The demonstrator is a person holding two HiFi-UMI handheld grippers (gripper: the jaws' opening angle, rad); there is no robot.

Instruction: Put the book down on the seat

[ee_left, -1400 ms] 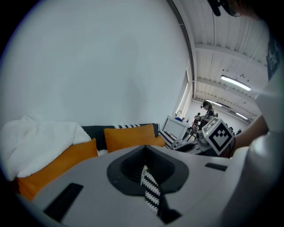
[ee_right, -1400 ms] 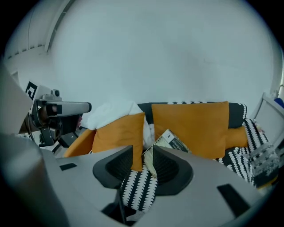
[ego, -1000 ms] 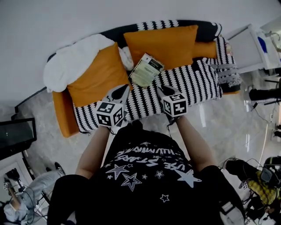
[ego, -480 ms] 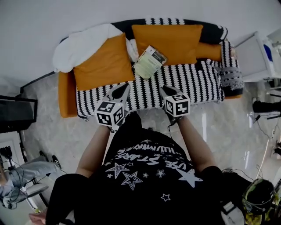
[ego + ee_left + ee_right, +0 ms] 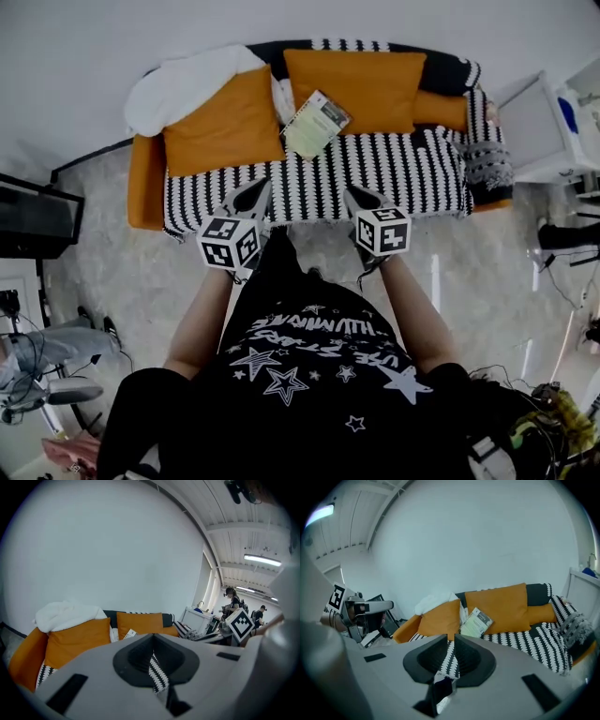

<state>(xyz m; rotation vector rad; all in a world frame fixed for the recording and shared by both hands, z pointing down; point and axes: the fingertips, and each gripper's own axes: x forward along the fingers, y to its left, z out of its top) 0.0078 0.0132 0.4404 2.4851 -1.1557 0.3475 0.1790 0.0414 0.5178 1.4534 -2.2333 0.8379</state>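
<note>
Two empty grippers: our left gripper (image 5: pixel 251 191) holds its jaws together, and our right gripper (image 5: pixel 359 197) has just been closing to a sliver. We have drawn both back from the seat (image 5: pixel 394 173), where the book (image 5: pixel 316 123) stays propped between orange cushions (image 5: pixel 225 122).

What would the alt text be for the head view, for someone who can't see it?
A book rests between two orange cushions on a striped sofa, seen from above. In front, a person in a black starry shirt holds a left gripper and a right gripper, both empty and clear of the book; the right jaws have just been closing.
</note>
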